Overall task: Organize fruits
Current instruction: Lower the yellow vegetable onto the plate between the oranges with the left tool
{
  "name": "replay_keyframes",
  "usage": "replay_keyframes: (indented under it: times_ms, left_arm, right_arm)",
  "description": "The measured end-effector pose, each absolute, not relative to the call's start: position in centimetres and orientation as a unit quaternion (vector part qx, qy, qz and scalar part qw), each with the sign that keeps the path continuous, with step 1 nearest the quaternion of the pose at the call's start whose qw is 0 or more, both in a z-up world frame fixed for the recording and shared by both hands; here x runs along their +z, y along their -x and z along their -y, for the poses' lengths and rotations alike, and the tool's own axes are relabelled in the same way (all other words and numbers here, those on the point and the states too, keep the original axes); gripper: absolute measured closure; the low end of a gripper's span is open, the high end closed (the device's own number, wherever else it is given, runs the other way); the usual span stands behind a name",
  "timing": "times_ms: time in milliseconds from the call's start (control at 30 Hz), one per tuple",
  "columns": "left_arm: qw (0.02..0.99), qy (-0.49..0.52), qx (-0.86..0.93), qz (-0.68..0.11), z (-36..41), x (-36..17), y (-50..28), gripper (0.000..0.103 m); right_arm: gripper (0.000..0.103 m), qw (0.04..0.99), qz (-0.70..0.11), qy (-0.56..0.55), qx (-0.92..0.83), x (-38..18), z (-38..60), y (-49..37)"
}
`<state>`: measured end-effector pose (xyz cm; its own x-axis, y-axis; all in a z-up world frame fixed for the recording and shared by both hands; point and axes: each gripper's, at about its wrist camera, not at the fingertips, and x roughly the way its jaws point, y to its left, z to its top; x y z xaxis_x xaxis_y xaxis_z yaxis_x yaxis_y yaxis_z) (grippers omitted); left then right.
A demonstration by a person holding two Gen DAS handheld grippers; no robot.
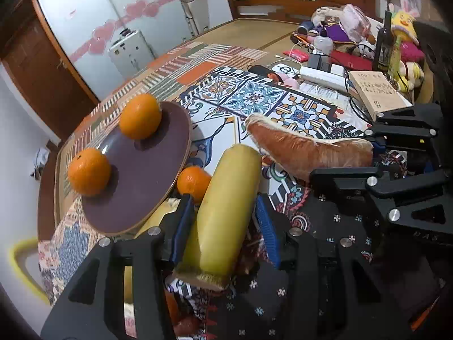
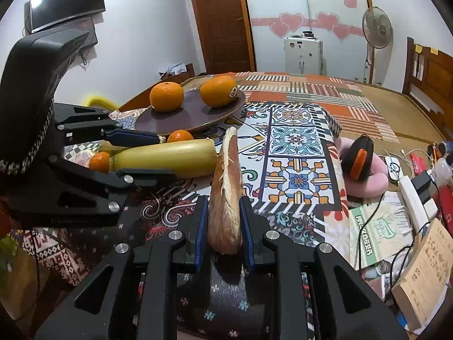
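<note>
2 oranges (image 1: pixel 113 144) on plate (image 1: pixel 147 175); third orange (image 1: pixel 193 182) beside rim.

Two bright oranges (image 1: pixel 140 116) (image 1: pixel 88 171) on a dark purple plate (image 1: pixel 141 175) with a tan rim; a third orange (image 1: pixel 193 182) at its 4 o'clock edge. Pale yellow-green corn cob (image 1: pixel 226 212) between blue finger pads (image 1: pixel 181 226). Orange-brown fibrous husk piece (image 2: pixel 226 198), cream along its edge. Tablecloth (image 1: pixel 254 96) in blue, orange and white floral tiles, black-striped borders; at 6 o'clock, black cloth (image 1: pixel 325 297) with small flowers.
</note>
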<state>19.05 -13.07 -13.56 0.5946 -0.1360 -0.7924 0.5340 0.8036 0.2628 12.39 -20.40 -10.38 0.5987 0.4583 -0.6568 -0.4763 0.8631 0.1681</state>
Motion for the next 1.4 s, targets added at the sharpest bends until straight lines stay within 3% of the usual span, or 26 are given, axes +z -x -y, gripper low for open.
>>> replay_keyframes:
  times_ms: [333,1400]
  left_arm:
    - [0.871,-0.214,-0.211,-0.39,12.8,-13.3,-19.2,0.066]
    - [0.945,-0.037,-0.098,-0.31,0.9,-4.4,-20.1,0.066]
  right_arm:
    - [0.083,0.898,-0.358,0.012,0.254,-10.1,20.5,-12.4]
    - [0.084,0.931,-0.262,0.033,0.253,-2.6,16.7,-15.0]
